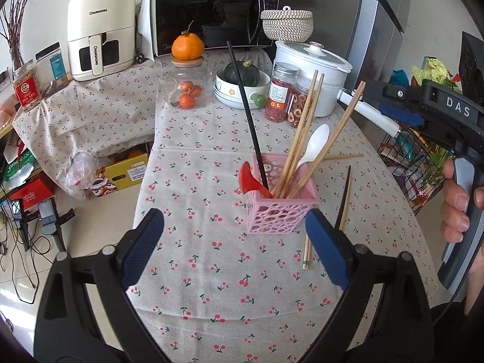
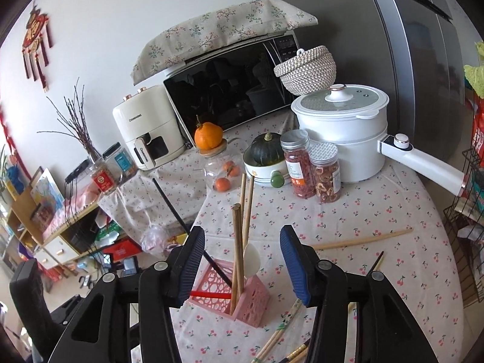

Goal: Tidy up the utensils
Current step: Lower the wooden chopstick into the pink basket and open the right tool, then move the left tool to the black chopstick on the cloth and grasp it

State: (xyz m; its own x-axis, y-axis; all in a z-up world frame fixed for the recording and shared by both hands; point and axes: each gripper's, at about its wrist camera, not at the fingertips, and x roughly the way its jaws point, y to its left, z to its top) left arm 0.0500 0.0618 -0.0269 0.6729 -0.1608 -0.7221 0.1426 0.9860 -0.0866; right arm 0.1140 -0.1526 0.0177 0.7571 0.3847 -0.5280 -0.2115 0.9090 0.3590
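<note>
A pink perforated holder (image 1: 279, 211) stands on the cherry-print tablecloth (image 1: 211, 257). It holds several wooden chopsticks (image 1: 298, 148), one black chopstick (image 1: 246, 112), a white spoon (image 1: 313, 148) and a red spoon (image 1: 251, 180). My left gripper (image 1: 234, 242) is open and empty, in front of the holder. My right gripper (image 2: 242, 260) is open and empty, above the holder (image 2: 242, 296) with the wooden chopsticks (image 2: 237, 242) between its fingers. Loose chopsticks lie on the cloth: a black one (image 1: 345, 199), a wooden pair (image 1: 307, 251), a single wooden one (image 2: 363, 239) and patterned ones (image 2: 281, 329).
At the back stand a microwave (image 1: 211, 15), an air fryer (image 1: 101, 33), a white electric pot (image 1: 314, 69), two snack jars (image 1: 279, 96), a bowl with a green squash (image 1: 242, 84) and a glass jar of oranges (image 1: 187, 87). A wire rack (image 1: 408, 166) is right of the table.
</note>
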